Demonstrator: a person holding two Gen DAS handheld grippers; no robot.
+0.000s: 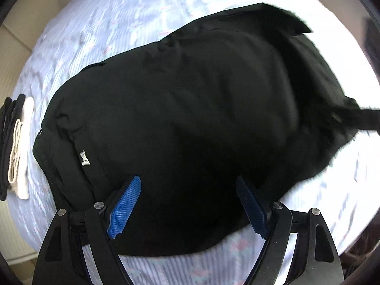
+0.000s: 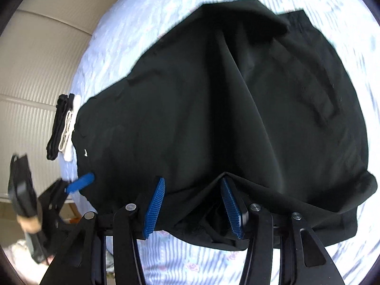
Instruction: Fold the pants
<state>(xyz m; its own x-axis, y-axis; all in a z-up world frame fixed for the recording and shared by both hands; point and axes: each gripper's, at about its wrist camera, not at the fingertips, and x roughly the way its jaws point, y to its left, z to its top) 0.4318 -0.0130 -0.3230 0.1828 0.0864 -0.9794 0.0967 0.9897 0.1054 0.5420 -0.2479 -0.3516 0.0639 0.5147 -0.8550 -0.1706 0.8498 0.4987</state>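
Fingers of the left gripper (image 1: 188, 205) stand spread wide over the near edge of the pants (image 1: 190, 118), blue pads (image 1: 124, 207) clear of the cloth, nothing between them. Pads point steeply down at the fabric.

Right gripper (image 2: 192, 207): fingers partly spread. A raised fold of the black pants (image 2: 213, 118) drapes around the right-hand pad (image 2: 231, 210) and hangs just behind it; whether the pads actually press on the cloth I cannot tell (the left-hand pad looks bare on its inner face). From that fold a ridge of cloth runs away toward the far hem.

In the right wrist view the left gripper (image 2: 79, 182) shows at the left edge, one blue pad at the pants' near left corner, with a blurred hand (image 2: 29, 223) on its handle.

Pants lie spread flat across a bed sheet (image 1: 106, 23), pale blue with stripes and small pink flowers. A small white label (image 1: 85, 158) sits near the left edge of the pants.

Further left, just beside the pants, lies a stack of folded clothes (image 1: 15, 147), black and white.

Beyond the bed's left edge stands a beige ribbed wall (image 2: 35, 71).
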